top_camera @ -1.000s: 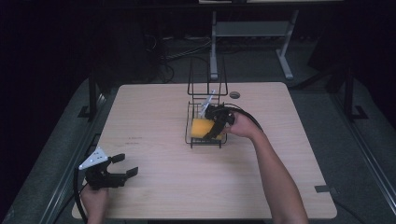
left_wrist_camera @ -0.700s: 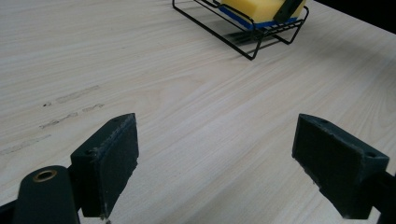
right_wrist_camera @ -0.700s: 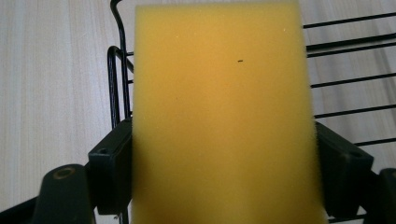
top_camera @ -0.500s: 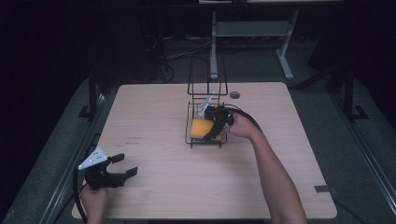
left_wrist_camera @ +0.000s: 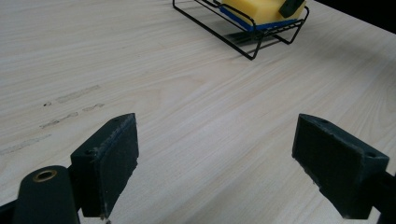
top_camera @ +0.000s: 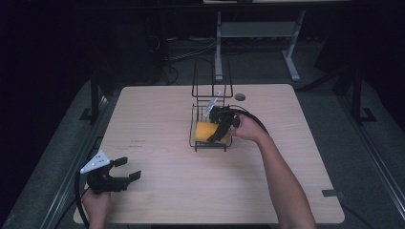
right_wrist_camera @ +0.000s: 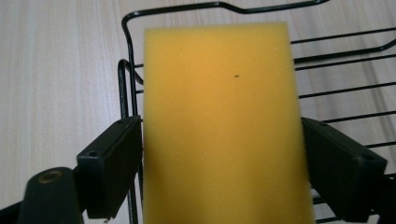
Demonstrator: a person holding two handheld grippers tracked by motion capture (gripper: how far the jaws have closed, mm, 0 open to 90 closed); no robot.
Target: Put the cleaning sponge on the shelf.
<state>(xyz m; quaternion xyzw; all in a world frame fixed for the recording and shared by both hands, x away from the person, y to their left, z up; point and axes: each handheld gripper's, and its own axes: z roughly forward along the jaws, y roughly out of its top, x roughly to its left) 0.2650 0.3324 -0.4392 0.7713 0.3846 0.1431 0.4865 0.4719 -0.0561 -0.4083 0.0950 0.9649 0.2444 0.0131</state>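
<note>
A yellow sponge point(top_camera: 205, 130) with a blue underside lies in a black wire rack point(top_camera: 209, 146) near the middle of the wooden table. My right gripper point(top_camera: 216, 135) reaches into the rack from the right. In the right gripper view its jaws stand wide apart, one along each long side of the sponge point(right_wrist_camera: 219, 121), with no squeeze visible, and the rack's wires point(right_wrist_camera: 336, 60) show behind. My left gripper point(top_camera: 127, 170) hovers open over the table's near left corner. In the left gripper view nothing lies between its jaws, and the rack point(left_wrist_camera: 252, 44) and sponge point(left_wrist_camera: 259, 9) sit far ahead.
The rack has a tall wire loop point(top_camera: 212, 76) at its back. A small round grommet point(top_camera: 239, 97) sits behind it on the table point(top_camera: 157, 109). Faint smudges point(top_camera: 138, 143) mark the wood at the left. A metal stand point(top_camera: 253, 31) is on the floor beyond.
</note>
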